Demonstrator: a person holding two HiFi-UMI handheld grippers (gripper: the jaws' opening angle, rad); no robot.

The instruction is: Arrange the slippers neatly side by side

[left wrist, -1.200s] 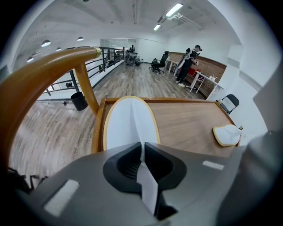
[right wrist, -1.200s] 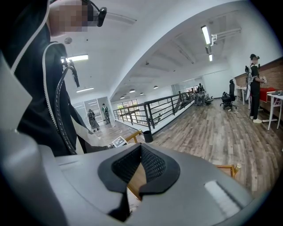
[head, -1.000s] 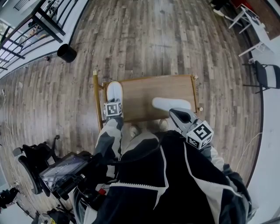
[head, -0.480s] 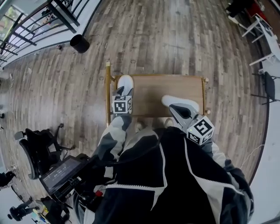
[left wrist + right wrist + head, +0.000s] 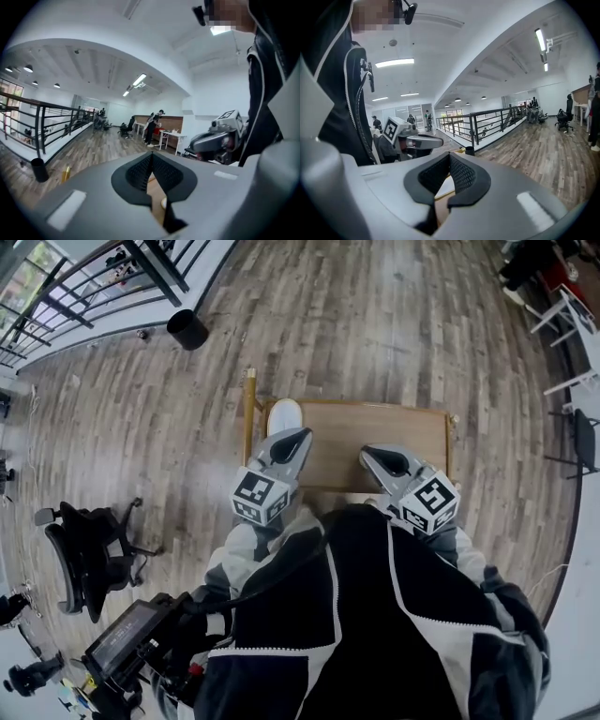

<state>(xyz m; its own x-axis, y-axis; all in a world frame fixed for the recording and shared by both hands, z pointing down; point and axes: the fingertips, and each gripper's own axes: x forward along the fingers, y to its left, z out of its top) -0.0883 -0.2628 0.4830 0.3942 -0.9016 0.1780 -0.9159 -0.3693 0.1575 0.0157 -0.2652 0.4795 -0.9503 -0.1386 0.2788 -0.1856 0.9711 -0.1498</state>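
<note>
Our left gripper (image 5: 296, 439) has just closed on nothing, right gripper (image 5: 373, 456) also pinched shut and empty, both over the wooden table (image 5: 375, 427) near its front edge. The white slipper (image 5: 284, 414) sits at the table's left end; re-approaching shut, we could shove it off. We can't see the second slipper, probably behind the right gripper.

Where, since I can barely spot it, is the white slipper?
In the head view, the white slipper lies at the far left corner of the wooden table, just beyond the tip of the left gripper.
</note>
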